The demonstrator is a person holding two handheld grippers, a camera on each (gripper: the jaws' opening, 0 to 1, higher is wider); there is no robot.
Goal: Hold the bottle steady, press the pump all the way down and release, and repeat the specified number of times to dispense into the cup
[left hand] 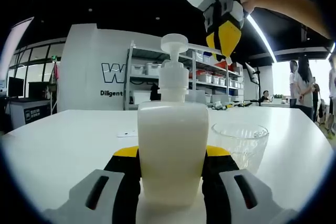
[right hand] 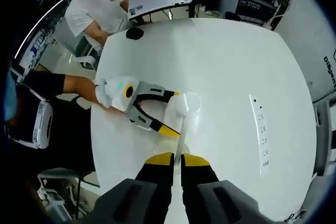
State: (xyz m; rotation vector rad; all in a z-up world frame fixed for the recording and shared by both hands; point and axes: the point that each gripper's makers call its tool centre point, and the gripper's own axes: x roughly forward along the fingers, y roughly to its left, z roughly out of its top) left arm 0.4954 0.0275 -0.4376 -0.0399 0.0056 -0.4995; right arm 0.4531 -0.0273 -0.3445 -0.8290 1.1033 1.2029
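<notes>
Clamping the bottle (left hand: 172,150) between its jaws, the left gripper (left hand: 172,156) is keeping it upright on the white worktop (left hand: 63,140). Just beside the bottle, the glass cup (left hand: 240,142) is standing. Above the bottle's pump (left hand: 174,43), the right gripper (right hand: 177,157) is hovering, jaws nearly closed, gripping nothing.

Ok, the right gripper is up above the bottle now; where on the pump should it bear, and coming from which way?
On the round flat pump head, coming straight down from above: the bottle stands upright, clamped between the left gripper's jaws, and the right gripper hovers above with its jaws together. Stay off the spout side toward the glass cup.
</notes>
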